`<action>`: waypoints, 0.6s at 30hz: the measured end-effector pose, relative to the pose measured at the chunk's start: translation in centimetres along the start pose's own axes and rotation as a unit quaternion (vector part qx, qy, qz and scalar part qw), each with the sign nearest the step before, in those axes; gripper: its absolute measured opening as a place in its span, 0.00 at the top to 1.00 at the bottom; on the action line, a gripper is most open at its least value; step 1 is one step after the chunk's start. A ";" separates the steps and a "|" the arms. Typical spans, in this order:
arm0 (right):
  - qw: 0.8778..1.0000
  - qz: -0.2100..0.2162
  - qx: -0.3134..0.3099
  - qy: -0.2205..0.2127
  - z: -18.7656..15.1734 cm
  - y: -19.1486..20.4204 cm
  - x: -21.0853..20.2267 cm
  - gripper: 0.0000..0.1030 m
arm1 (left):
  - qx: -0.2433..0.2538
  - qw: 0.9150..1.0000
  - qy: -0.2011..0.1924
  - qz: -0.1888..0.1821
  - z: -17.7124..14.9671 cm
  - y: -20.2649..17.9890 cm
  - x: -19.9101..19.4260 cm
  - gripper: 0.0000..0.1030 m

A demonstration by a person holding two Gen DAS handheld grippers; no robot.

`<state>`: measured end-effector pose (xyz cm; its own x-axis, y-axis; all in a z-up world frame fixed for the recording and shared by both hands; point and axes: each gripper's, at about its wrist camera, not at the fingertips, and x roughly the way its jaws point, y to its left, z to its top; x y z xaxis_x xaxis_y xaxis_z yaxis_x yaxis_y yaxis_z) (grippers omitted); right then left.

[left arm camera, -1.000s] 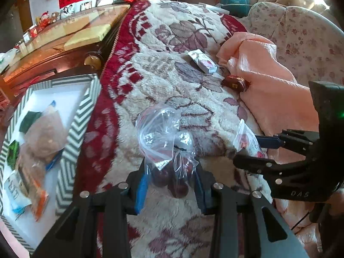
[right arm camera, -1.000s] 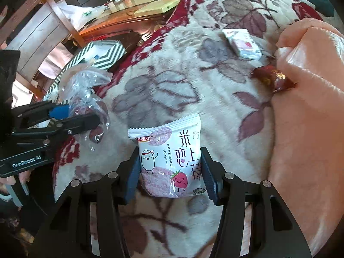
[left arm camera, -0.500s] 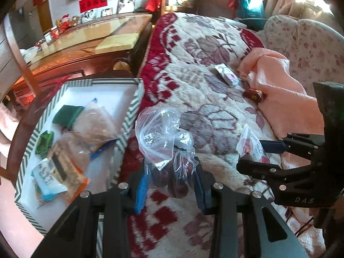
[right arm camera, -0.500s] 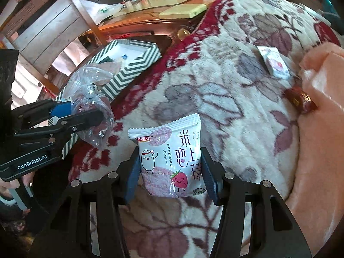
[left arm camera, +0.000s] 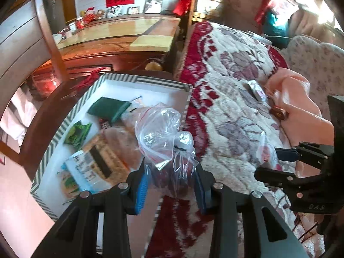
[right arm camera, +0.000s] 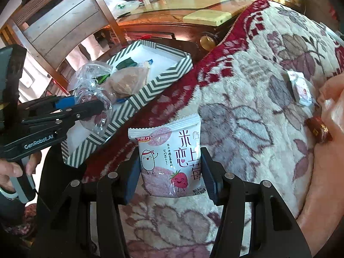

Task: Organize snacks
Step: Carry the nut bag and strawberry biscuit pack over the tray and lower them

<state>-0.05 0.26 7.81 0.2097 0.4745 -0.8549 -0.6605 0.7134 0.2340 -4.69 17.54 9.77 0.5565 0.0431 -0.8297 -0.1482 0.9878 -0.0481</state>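
Note:
My left gripper point(left arm camera: 171, 182) is shut on a clear plastic bag of dark red snacks point(left arm camera: 165, 137) and holds it over the right rim of the striped box point(left arm camera: 120, 78). It also shows in the right wrist view point(right arm camera: 90, 107). My right gripper point(right arm camera: 169, 178) is shut on a white and pink strawberry snack packet point(right arm camera: 169, 159), held above the floral blanket point(right arm camera: 247, 81). The right gripper shows in the left wrist view point(left arm camera: 275, 161). The box point(right arm camera: 150, 90) holds several snack packets point(left arm camera: 94, 163).
A small white packet point(right arm camera: 300, 88) and a dark red wrapped snack point(right arm camera: 319, 129) lie on the blanket by a peach cloth point(left arm camera: 296, 107). A wooden table point(left arm camera: 120, 36) and a chair point(right arm camera: 60, 25) stand behind the box.
Both grippers have moved left with their loads. The clear bag has gone from over the blanket to over the box's right rim. The box looms closer in both views.

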 end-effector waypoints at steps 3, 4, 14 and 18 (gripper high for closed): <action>1.000 0.000 -0.007 0.005 0.2 0.6 0.4 0.50 | -0.009 1.000 0.000 0.004 0.0 0.9 0.1 0.62; 1.000 0.001 -0.007 0.006 0.2 0.7 0.5 0.50 | -0.012 1.000 -0.001 0.006 -0.1 1.1 0.1 0.62; 1.000 0.001 -0.021 0.007 2.0 2.3 1.4 0.50 | -0.017 1.000 -0.002 0.016 0.2 2.9 0.1 0.62; 1.000 0.001 -0.029 0.006 3.1 3.3 2.0 0.50 | -0.016 1.000 -0.001 0.023 0.5 3.8 0.4 0.62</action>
<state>0.45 5.15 8.28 0.2003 0.4698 -0.8597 -0.7017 0.6811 0.2088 -4.62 21.38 9.50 0.5493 0.0892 -0.8309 -0.1995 0.9795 -0.0267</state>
